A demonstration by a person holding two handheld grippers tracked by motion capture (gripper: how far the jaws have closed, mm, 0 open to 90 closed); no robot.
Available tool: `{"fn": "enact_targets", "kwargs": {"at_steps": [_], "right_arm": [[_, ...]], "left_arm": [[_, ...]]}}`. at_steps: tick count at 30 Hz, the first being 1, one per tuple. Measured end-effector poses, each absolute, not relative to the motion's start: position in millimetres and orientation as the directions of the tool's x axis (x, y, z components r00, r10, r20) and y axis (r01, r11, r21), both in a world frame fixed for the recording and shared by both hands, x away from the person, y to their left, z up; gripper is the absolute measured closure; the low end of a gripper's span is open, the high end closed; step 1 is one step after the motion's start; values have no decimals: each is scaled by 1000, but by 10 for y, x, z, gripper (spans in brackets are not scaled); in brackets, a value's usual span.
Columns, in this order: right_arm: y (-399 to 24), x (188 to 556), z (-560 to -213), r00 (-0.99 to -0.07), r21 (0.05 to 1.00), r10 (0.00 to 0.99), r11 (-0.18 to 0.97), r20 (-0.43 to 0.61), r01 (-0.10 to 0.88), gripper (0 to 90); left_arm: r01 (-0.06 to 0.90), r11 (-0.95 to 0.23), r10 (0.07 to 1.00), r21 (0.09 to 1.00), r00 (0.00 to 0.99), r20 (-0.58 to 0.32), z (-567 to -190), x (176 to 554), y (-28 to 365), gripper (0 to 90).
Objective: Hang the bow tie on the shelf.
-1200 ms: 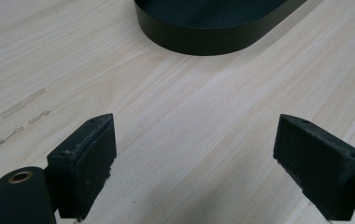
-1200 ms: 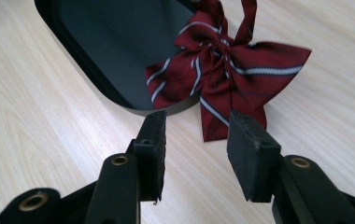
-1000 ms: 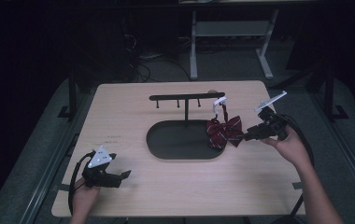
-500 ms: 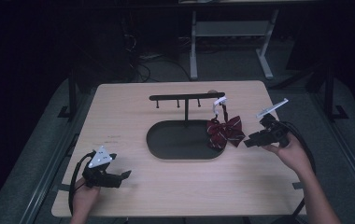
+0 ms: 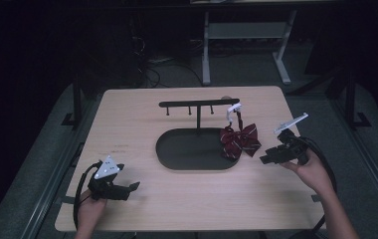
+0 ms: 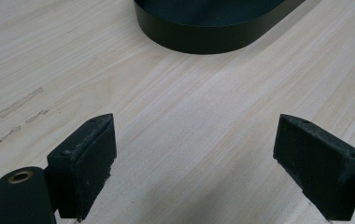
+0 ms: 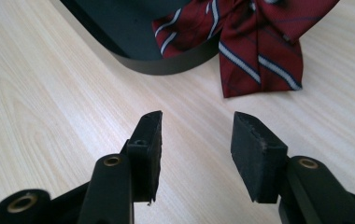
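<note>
So the bow tie (image 5: 239, 141) is hanging off the right end of the rack (image 5: 198, 104), drooping over the right rim of the dark tray (image 5: 177, 162). My right gripper (image 5: 265, 160) sits just right of it, jaws have just been opening, about half apart, nothing between them. Looks like the hang is done and I'm letting go. Left gripper (image 5: 133, 186) rests wide open, near left. Next I'd pull the right hand clear without snagging the fabric.

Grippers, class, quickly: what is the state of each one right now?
Left gripper: open, holding nothing.
Right gripper: open, empty, jaws just been opening, bow tie beyond them.
</note>
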State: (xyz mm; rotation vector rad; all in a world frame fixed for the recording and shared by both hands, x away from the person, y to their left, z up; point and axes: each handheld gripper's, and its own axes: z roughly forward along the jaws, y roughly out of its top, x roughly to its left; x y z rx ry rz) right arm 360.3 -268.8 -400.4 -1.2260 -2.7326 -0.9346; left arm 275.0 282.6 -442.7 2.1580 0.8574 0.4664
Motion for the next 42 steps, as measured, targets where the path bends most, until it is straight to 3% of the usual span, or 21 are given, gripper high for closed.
{"fn": "enact_targets", "kwargs": {"at_steps": [42], "right_arm": [[-2716,3156,-4405,-680,566,677,455,282,687,487]], "left_arm": [[423,-502,697,755,714,63,-4412,2745,2828,132]]}}
